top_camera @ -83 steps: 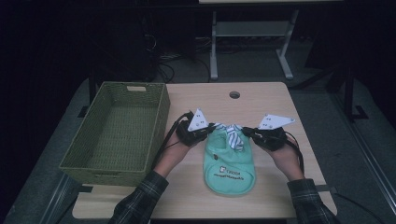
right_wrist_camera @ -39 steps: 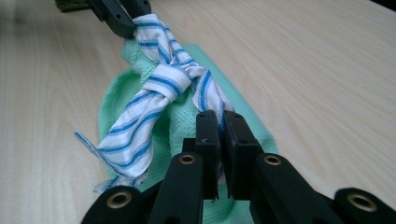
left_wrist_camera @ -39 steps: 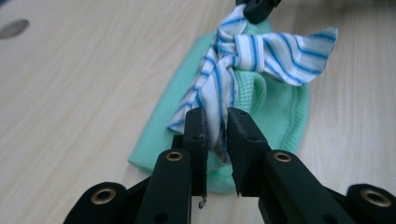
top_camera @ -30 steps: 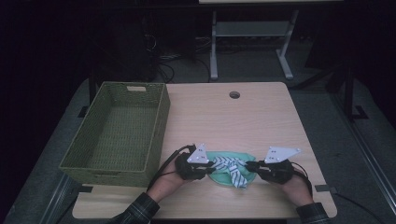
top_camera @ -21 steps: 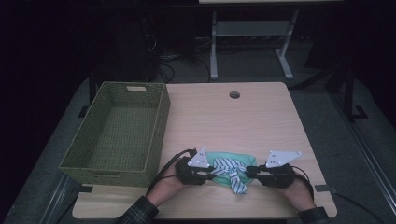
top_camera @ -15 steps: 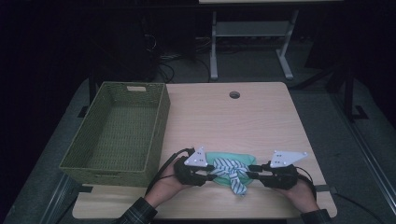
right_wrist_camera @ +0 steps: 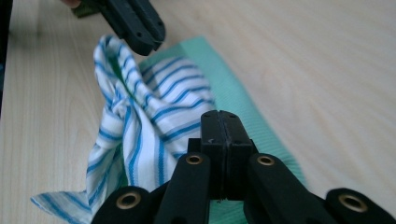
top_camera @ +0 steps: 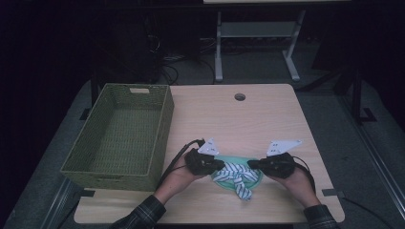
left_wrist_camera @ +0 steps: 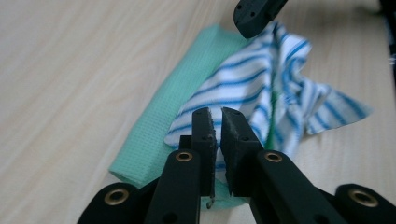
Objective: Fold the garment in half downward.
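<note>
Cloths lie bunched near the front edge of the table [top_camera: 267, 114]: a striped cloth [top_camera: 236, 175] heaped on a folded green cloth [top_camera: 229, 160], well right of the basket [top_camera: 119, 133]. The left gripper [top_camera: 218, 164] and right gripper [top_camera: 252, 164] sit at either end of the bundle, much as half a second ago. Both have just been closing: the left jaws now stand a thin slit apart, the right jaws pressed together, and whether either pinches cloth I cannot tell, though 2.8 seconds ago the green cloth lay spread out farther up the table.
</note>
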Available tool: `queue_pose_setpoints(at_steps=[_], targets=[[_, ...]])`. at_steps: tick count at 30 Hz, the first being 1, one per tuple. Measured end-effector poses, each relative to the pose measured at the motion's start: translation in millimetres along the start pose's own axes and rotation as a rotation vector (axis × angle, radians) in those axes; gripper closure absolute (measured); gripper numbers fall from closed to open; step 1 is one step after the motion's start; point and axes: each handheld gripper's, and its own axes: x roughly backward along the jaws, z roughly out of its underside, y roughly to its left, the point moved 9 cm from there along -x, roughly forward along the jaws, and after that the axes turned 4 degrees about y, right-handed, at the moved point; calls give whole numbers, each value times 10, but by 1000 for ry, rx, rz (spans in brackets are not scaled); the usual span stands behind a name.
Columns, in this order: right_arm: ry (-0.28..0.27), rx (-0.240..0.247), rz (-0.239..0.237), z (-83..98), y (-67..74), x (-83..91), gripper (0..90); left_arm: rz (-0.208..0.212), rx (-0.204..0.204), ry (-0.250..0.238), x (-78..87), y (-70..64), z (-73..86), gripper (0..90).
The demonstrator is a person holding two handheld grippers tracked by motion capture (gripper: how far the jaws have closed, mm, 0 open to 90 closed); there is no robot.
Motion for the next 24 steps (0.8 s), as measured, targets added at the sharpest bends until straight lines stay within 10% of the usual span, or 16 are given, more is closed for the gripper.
queue_pose_setpoints(at_steps=[13,24], targets=[[5,48,-93,122,398,77,890,92,-56,25,-3,-447,131,805],[92,75,-140,311,582,-78,892,74,-106,115,-195,-518,303,791]])
